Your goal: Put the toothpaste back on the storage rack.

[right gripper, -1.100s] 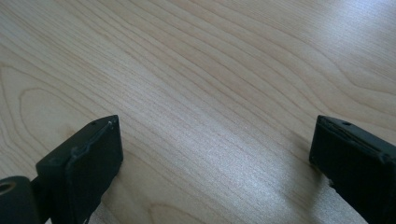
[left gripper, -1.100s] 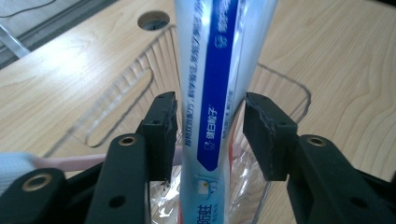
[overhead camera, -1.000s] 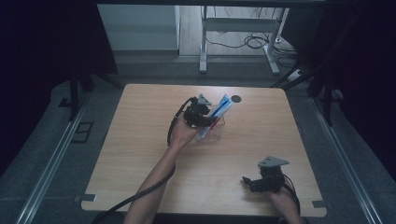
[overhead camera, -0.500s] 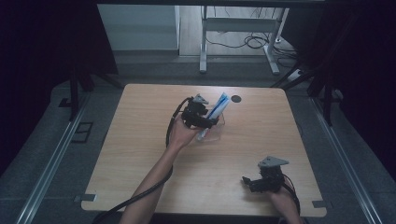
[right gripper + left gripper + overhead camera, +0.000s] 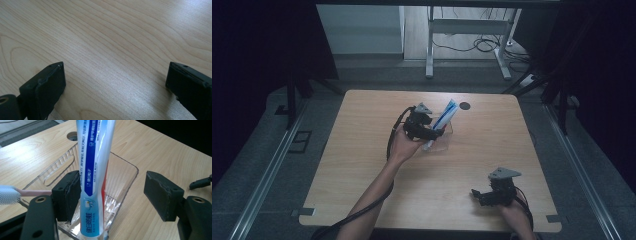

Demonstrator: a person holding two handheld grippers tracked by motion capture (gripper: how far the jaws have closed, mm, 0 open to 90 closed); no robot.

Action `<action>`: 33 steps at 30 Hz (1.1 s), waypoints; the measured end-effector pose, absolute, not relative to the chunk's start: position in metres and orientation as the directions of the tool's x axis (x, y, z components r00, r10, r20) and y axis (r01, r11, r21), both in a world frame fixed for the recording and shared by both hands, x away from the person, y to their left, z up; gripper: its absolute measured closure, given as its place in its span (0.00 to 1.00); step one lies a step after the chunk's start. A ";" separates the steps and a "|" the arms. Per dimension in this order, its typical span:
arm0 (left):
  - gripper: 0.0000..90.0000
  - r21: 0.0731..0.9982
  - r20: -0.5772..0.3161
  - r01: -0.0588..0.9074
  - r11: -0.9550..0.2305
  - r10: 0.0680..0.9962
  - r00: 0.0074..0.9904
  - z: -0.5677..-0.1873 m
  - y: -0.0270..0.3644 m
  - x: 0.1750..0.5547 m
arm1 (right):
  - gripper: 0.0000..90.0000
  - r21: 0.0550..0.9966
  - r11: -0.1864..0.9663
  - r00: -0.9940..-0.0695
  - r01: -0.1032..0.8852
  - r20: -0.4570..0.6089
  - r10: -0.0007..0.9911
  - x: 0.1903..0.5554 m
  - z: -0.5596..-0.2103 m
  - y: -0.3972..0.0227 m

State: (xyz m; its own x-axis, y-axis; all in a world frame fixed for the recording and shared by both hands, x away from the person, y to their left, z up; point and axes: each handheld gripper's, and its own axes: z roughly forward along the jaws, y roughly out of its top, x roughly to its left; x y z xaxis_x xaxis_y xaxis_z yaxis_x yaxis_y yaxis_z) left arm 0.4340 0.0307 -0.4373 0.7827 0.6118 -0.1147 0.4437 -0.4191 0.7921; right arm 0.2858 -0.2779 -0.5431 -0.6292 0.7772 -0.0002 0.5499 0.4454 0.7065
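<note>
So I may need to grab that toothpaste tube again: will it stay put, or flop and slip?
The toothpaste tube stands on its cap end in the clear tray, leaning against the rim, so it will probably tip if nudged. Its glossy skin looks slippery. The body looks soft, so it should dent under the pads of the left hand-held gripper, whose jaws have just been opening.

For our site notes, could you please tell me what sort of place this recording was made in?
Probably a lab or test bay: a bare wooden table ringed by dark curtains, with a metal frame and loose cables on the floor behind.
</note>
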 end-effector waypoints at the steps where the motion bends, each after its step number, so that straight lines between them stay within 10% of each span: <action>1: 0.34 0.792 -0.110 0.440 -0.424 0.610 0.785 -0.436 0.031 0.433 | 0.02 0.706 0.446 -0.629 0.550 0.000 0.777 0.286 -0.543 -0.278; 11: 0.39 0.748 -0.039 0.371 -0.550 0.522 0.852 -0.443 0.015 0.419 | 0.02 0.707 0.445 -0.629 0.550 0.000 0.777 0.286 -0.543 -0.278; 19: 0.38 0.593 0.272 0.173 -0.786 0.398 0.876 -0.464 -0.015 0.395 | 0.02 0.707 0.445 -0.629 0.550 0.000 0.777 0.286 -0.543 -0.278; 33: 0.36 0.730 0.082 0.271 -0.627 0.474 0.876 -0.441 0.008 0.398 | 0.02 0.706 0.445 -0.629 0.551 0.001 0.777 0.286 -0.543 -0.278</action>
